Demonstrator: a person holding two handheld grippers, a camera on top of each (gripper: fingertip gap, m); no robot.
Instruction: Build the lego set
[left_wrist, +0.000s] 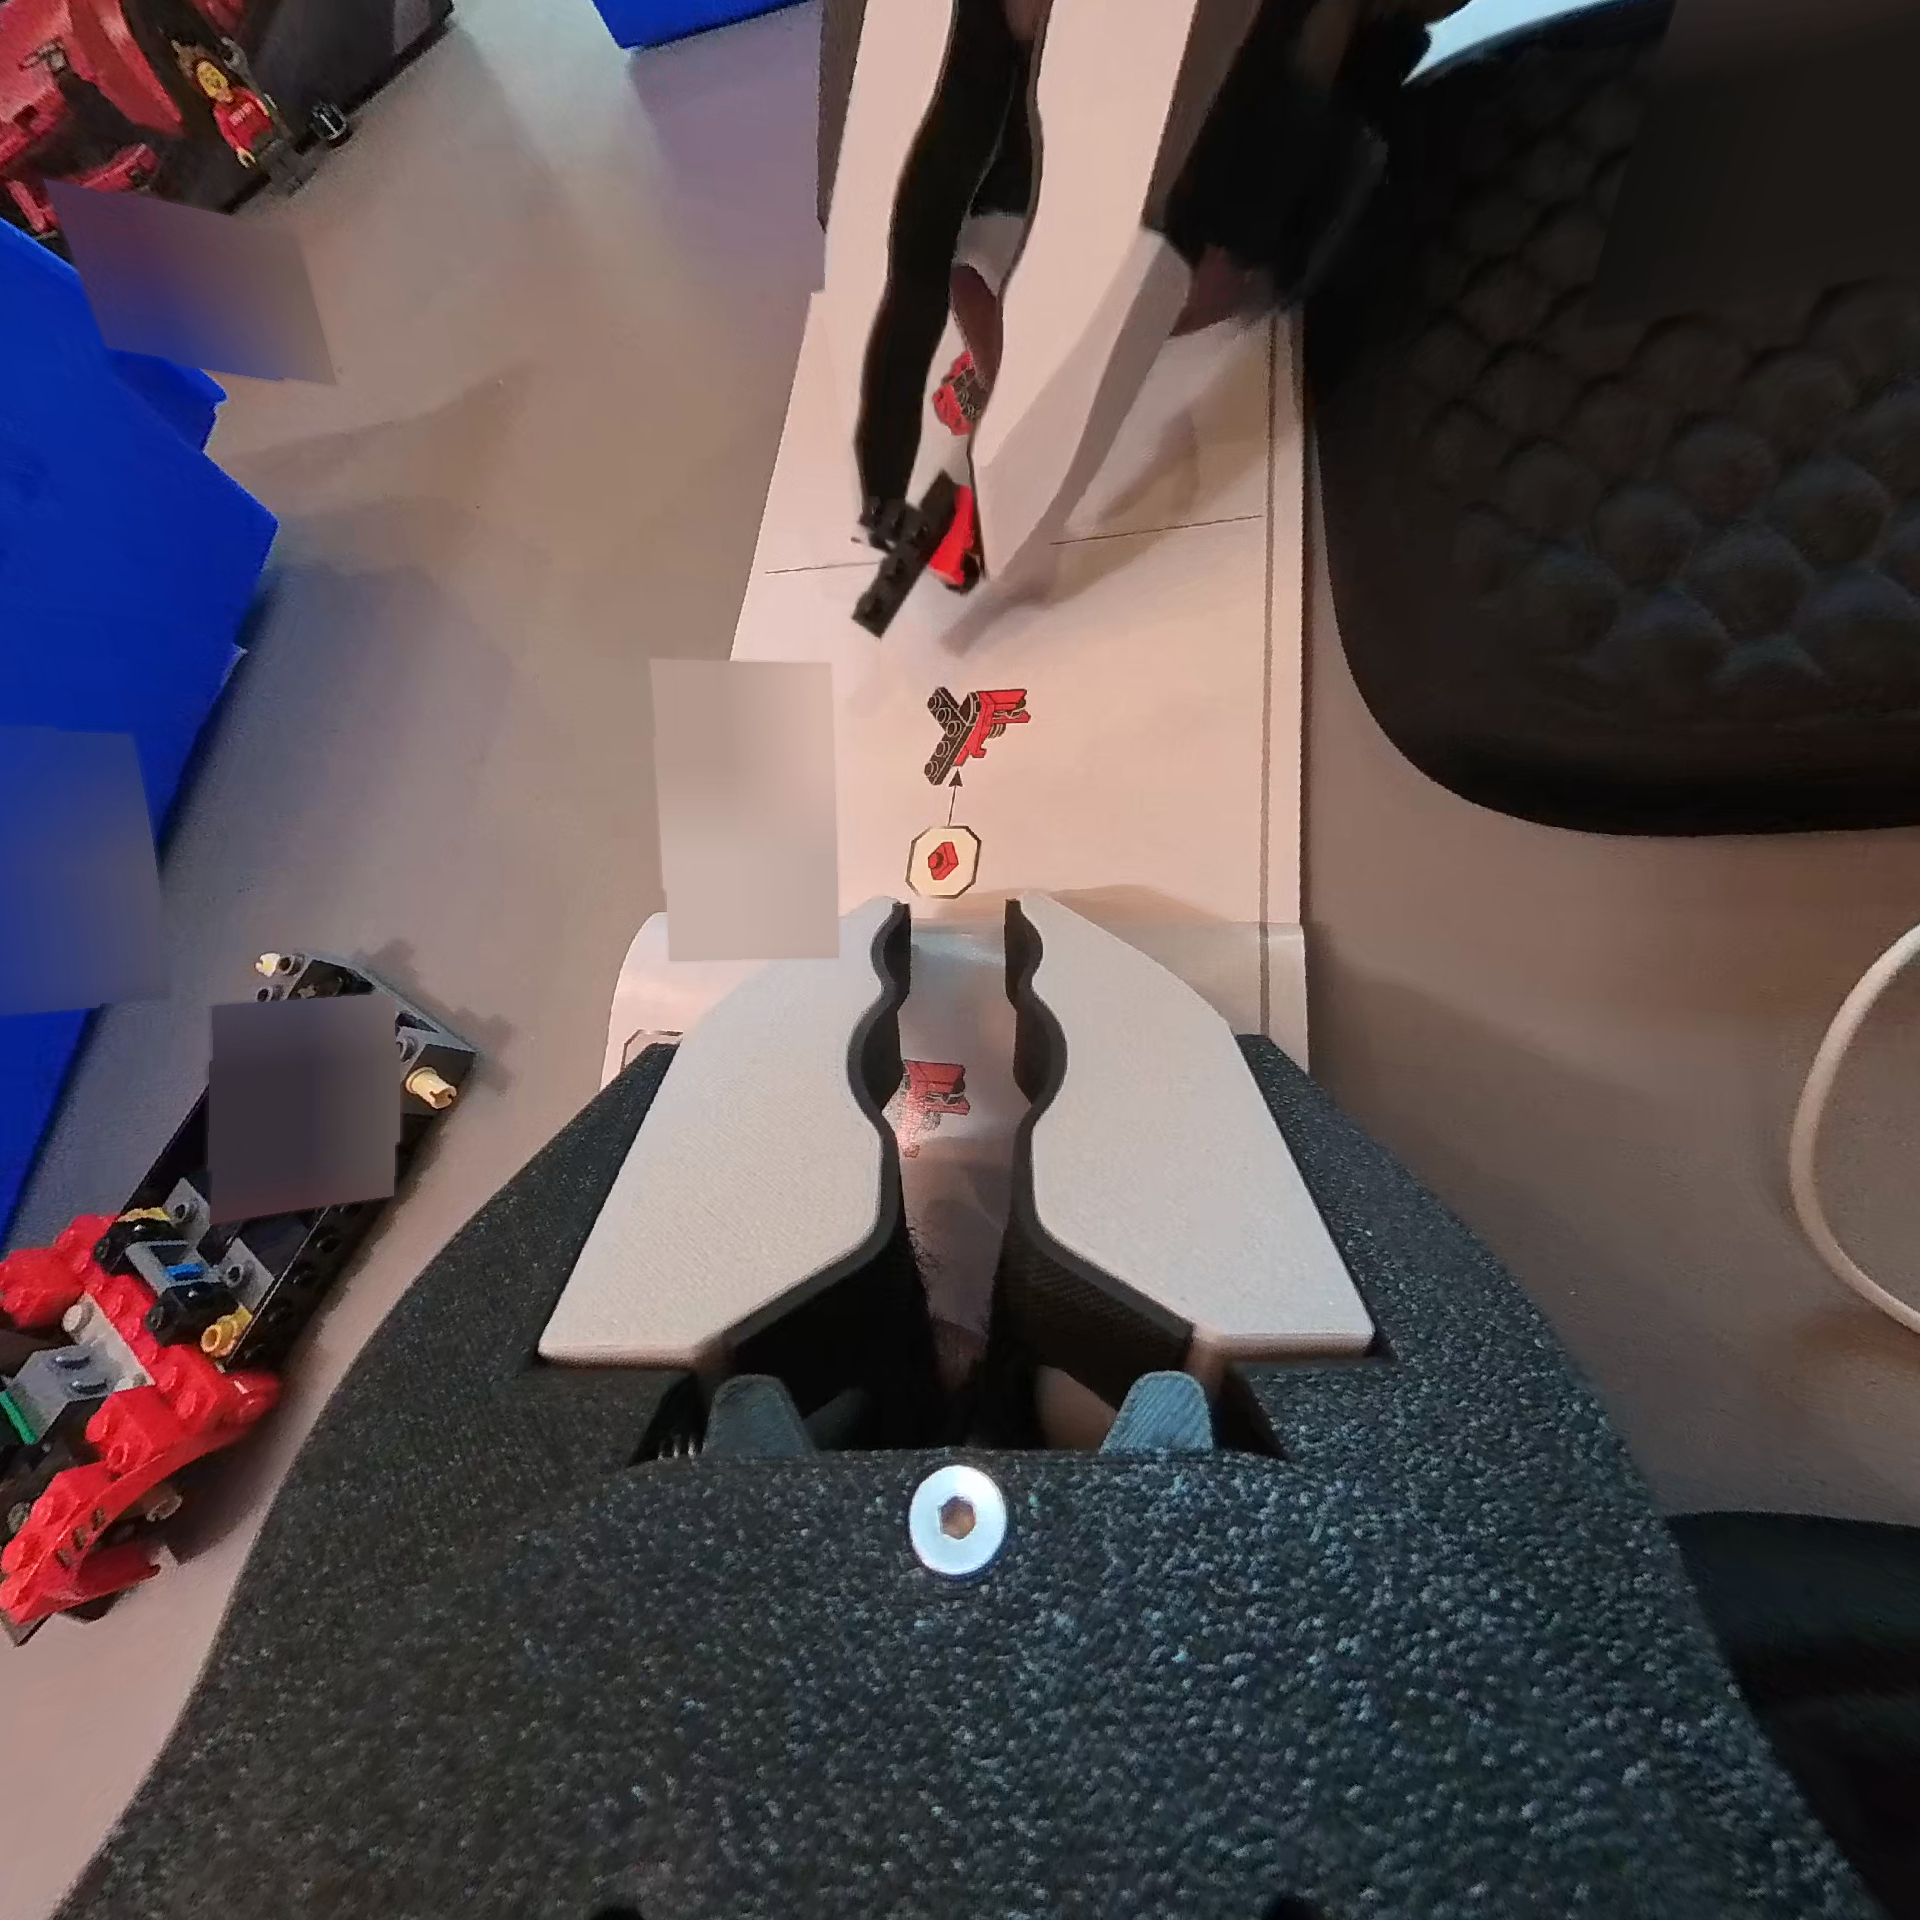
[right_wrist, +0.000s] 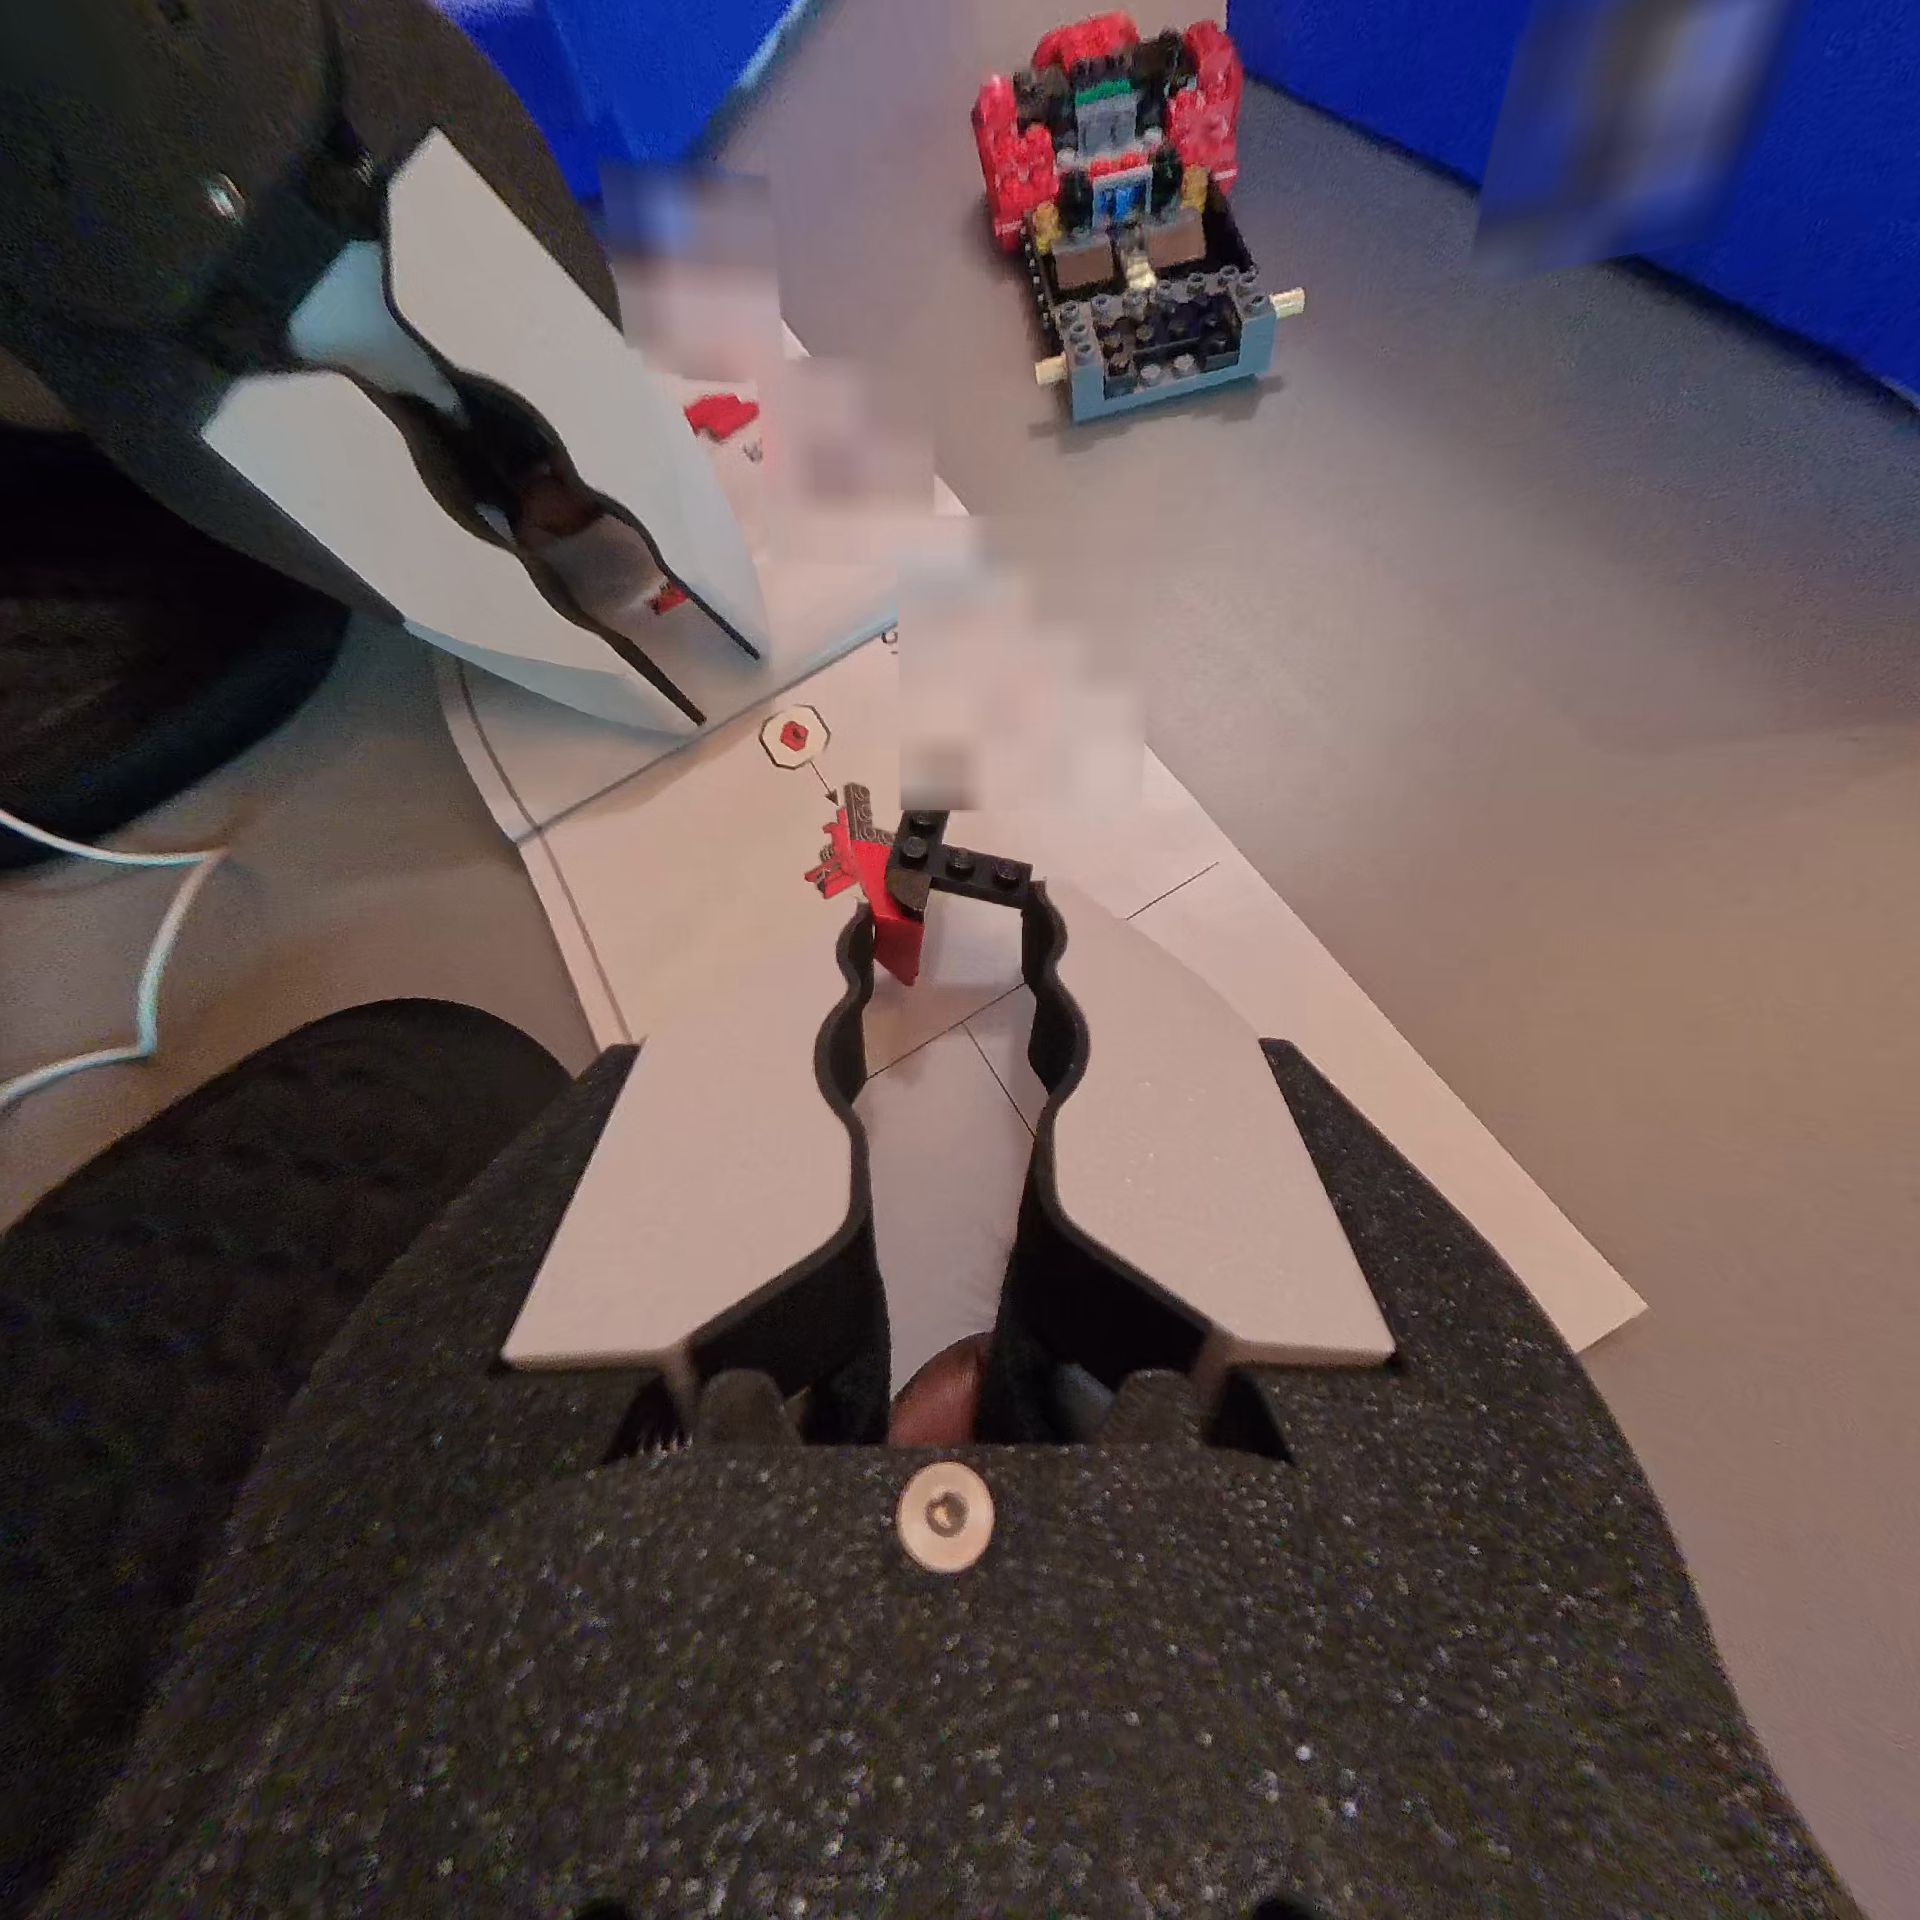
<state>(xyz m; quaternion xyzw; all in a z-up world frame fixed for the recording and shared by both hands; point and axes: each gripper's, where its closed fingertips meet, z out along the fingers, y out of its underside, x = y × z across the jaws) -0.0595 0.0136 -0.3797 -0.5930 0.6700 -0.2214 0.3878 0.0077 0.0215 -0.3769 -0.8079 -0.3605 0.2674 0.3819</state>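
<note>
Right gripper (right_wrist: 940, 914): fingers closed on small black-and-red sub-assembly (right_wrist: 940, 883), held over instruction sheet (right_wrist: 1195, 1091) on bench. Left gripper (left_wrist: 956, 914): fingers slightly parted, empty. Advice: keep hold firm, fetch red stud-piece shown.

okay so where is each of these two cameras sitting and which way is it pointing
Left wrist view: on the left gripper, facing along its empty fingers over the instruction sheet toward the right gripper.
Right wrist view: on the right gripper, facing its held black-and-red subassembly; a fingertip shows between the fingers.
Shared: sheet, subassembly, car model, each other's gripper.
</note>
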